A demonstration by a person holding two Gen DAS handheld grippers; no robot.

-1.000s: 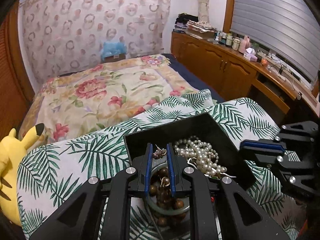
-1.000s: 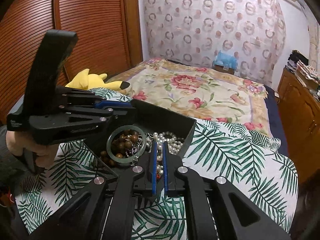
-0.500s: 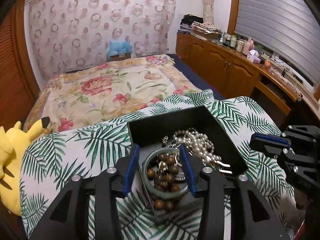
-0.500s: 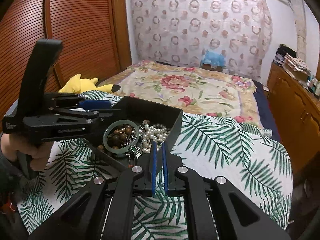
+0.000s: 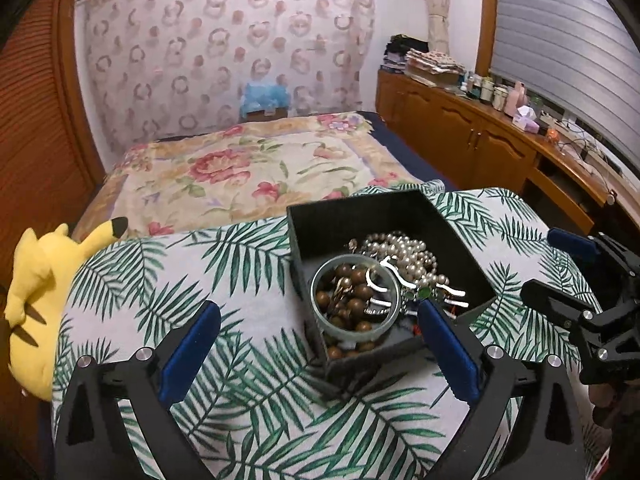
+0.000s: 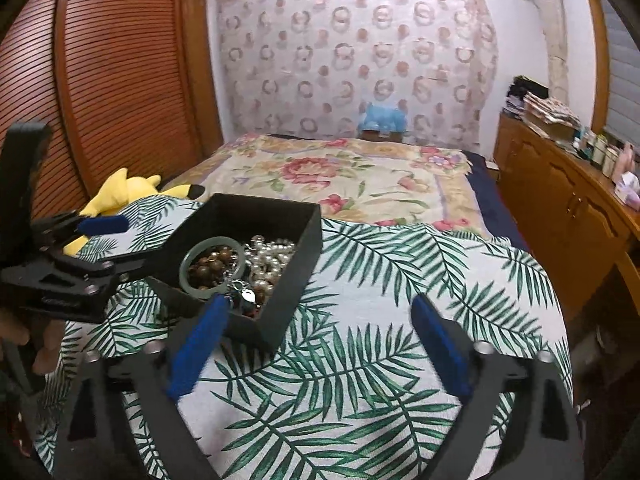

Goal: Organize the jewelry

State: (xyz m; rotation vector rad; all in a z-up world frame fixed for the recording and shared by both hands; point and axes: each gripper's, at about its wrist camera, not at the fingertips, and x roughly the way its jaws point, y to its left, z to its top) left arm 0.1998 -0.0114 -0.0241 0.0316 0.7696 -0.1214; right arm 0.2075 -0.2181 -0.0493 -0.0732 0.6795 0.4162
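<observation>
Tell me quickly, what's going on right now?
Left hand-held gripper open, empty; right hand-held gripper open, empty. Green bangle, brown beads, pearls in black box. Nothing blocking.

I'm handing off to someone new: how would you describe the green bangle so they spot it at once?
Find the black box on the palm-leaf cloth. In its near corner lies the green bangle, a smooth pale-green ring around brown wooden beads. It is the only solid hoop; the pearl strand beside it is white and beaded.

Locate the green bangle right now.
In the left wrist view the green bangle lies inside the black box, atop brown beads, left of the pearls.
</observation>
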